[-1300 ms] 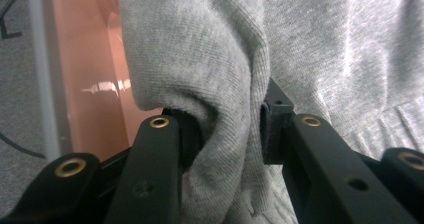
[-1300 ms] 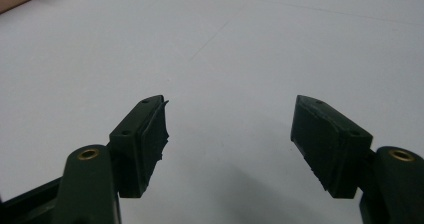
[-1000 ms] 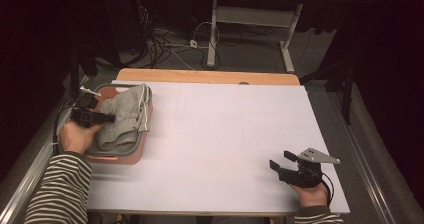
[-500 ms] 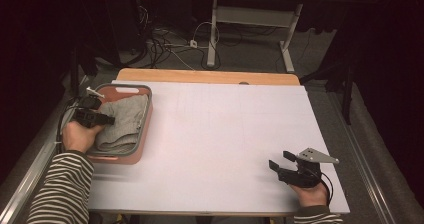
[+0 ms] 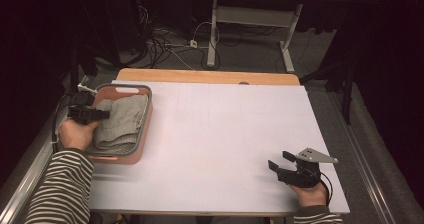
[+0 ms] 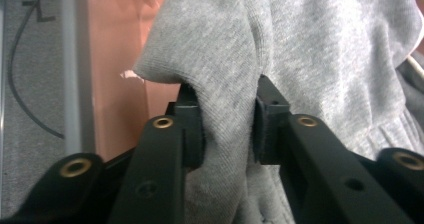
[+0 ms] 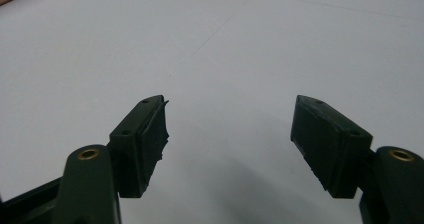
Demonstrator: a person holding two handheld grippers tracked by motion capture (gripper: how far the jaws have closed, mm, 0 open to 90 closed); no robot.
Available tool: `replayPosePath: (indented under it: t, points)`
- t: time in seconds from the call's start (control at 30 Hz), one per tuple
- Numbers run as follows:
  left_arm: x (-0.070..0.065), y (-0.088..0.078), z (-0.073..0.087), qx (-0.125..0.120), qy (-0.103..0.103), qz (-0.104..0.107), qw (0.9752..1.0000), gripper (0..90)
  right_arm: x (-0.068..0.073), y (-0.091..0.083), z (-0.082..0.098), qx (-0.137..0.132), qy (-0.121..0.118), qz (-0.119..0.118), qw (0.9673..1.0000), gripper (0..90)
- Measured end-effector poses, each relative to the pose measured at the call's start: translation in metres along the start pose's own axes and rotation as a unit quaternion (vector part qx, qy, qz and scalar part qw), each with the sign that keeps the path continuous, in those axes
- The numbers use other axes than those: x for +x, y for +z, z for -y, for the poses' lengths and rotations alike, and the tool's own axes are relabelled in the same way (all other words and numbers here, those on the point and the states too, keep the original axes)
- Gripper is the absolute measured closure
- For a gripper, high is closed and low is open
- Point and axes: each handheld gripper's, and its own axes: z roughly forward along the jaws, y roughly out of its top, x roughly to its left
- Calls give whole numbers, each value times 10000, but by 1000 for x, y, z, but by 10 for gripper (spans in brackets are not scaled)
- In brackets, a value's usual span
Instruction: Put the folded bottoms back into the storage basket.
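A: Where is the grey cloth (image 5: pixel 122 123)?

B: It lies bunched inside the pink tray (image 5: pixel 146 134) at the left edge of the white table (image 5: pixel 220 134), filling most of the tray. In the left gripper view a fold of the cloth (image 6: pixel 310 59) stands up between the two black jaws, with the pink floor of the tray (image 6: pixel 120 44) showing behind it.

A: So the left gripper (image 5: pixel 102 115) has hold of it?

B: Yes. Its jaws have just been closing, and the pads (image 6: pixel 192 134) now press on the fold from both sides, pinching the knit fabric between them. In the high view the left hand (image 5: pixel 76 134) rests at the tray's near left corner, with the gripper pointing across the cloth.

A: And the other one?

B: The right gripper (image 5: pixel 280 163) sits near the table's front right corner, well apart from the tray. In its own view the right gripper (image 7: pixel 230 134) stands wide apart with nothing between the jaws, just bare white table under them.
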Motion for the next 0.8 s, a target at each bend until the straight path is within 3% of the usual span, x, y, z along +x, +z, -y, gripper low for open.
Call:
replayPosePath:
  t: [0.1, 0.17, 0.3, 0.47, 0.53, 0.63, 0.8]
  points:
    - [0, 3, -4, -54, -93, -60, 9999, 708, 0, 0, 0, -12, 9, -8, 10000, 310]
    - [1, 9, -7, 53, -119, -156, 9998, 692, -1, 0, 0, -20, 16, -10, 10000, 310]
    - [3, 12, -8, 27, -264, -103, 9996, 569, 0, 0, 0, -14, -6, -21, 10000, 311]
    - [-1, -3, -8, -320, -164, -104, 9993, 507, 0, 0, 0, -27, -4, -36, 10000, 311]
    - [-2, -10, -9, -387, -131, 25, 9992, 507, 0, 0, 0, -16, -13, -36, 10000, 311]
    - [-8, -19, -9, -480, 92, -23, 9988, 512, 1, 0, 0, -5, -16, -35, 10000, 311]
    - [-13, -25, -9, -585, 171, -58, 9981, 510, 1, 1, 0, 4, -17, -43, 10000, 311]
